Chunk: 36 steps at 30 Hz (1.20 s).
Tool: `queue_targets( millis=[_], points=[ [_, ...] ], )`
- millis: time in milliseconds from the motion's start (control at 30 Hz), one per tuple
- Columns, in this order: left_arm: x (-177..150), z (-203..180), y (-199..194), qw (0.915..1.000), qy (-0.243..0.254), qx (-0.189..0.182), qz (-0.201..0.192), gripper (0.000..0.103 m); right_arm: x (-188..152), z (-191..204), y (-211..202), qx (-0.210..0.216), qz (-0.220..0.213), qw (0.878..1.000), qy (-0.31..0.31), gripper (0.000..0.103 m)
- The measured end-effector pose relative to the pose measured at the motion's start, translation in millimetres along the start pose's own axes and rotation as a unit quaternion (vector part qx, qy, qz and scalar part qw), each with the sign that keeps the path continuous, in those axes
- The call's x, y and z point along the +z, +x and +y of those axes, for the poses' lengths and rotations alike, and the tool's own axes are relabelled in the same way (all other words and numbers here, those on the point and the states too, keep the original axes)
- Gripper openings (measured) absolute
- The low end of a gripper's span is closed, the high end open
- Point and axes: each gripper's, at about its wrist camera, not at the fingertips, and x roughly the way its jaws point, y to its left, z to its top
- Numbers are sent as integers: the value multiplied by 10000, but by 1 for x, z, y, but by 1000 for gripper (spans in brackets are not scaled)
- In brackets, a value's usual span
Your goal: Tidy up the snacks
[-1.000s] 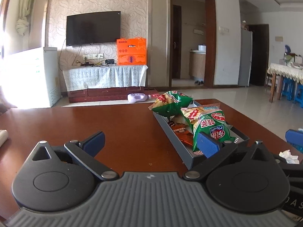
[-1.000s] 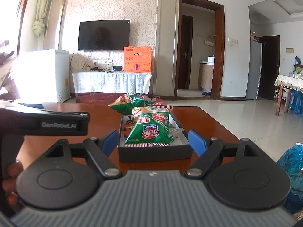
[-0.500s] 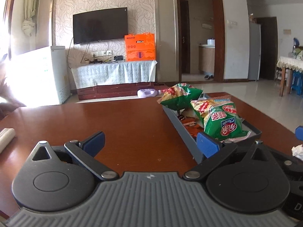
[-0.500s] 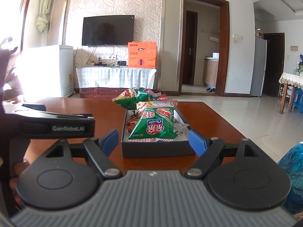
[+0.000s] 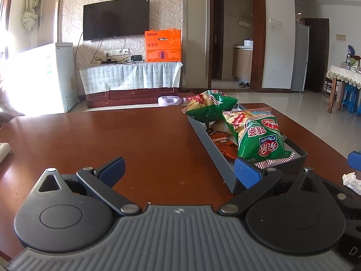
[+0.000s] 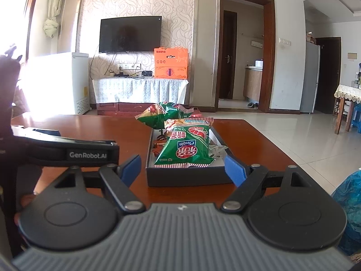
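Where the snacks are: The dark tray (image 6: 189,176) sits on the brown bench (image 5: 140,140), in the middle of the right wrist picture and at the right side of the left wrist picture. The snacks lie inside it.
Which tongs are nearer: Your right tongs (image 6: 183,166) face the tray's short near wall straight on, and it sits right between their blue tips. Your left tongs (image 5: 179,169) point at bare bench; the tray lies off to their right, just past the right blue tip.
Long way of the tray: It runs away from you, from the lower middle up toward the middle of the right wrist picture.
Top snack: The near green bag (image 6: 188,146) lies on top, its striped end hanging over the near wall. I think this is the one for you to go for.
Far snack: A second green bag (image 6: 161,115) leans at the tray's far end.
Small snacks: Orange-red packs (image 5: 223,145) lie low in the tray under the bags.
How they feel: The bags look puffy, shiny and crinkly, so they may slip or squash. The tray looks stiff with straight walls. The bench is smooth and glossy.
Left tongs: Spread wide, holding nothing.
Right tongs: Spread wide, holding nothing.
Other bit: A crumpled white tissue (image 5: 352,179) lies at the lower right of the left wrist picture.
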Motion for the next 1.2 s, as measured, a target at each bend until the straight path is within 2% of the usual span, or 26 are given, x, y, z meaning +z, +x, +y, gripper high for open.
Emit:
queue_targets(
  millis=[1200],
  points=[
    [-6, -2, 10, 9999, 45, -21, 132, 103, -1, 2, -2, -1, 52, 9999, -101, 83]
  ],
)
